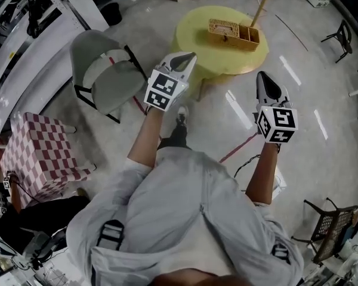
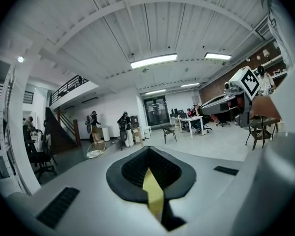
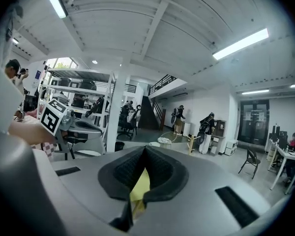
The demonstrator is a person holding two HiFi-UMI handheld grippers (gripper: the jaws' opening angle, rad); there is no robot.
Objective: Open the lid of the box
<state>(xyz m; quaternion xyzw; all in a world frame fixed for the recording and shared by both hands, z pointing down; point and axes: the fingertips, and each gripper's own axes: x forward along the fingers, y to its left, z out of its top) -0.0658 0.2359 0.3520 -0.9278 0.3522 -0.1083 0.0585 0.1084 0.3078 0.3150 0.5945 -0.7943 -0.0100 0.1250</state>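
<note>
A woven wicker box (image 1: 234, 33) sits on a round yellow table (image 1: 197, 55) at the top of the head view, its lid (image 1: 222, 28) lying flat on the left half. My left gripper (image 1: 188, 57) is held in the air short of the table's near edge, jaws shut on nothing. My right gripper (image 1: 264, 76) hangs to the right over the floor, also shut and empty. In the left gripper view the black pads (image 2: 148, 151) meet at their tip. The right gripper view shows the same (image 3: 144, 149). Neither gripper view shows the box.
A grey chair (image 1: 104, 70) stands left of the table, with a red-and-white checkered block (image 1: 39, 154) nearer the left edge. A wooden stick (image 1: 261, 8) rises behind the box. A black chair (image 1: 340, 37) and a wire basket (image 1: 331, 228) stand at the right. People stand far across the room (image 2: 124, 127).
</note>
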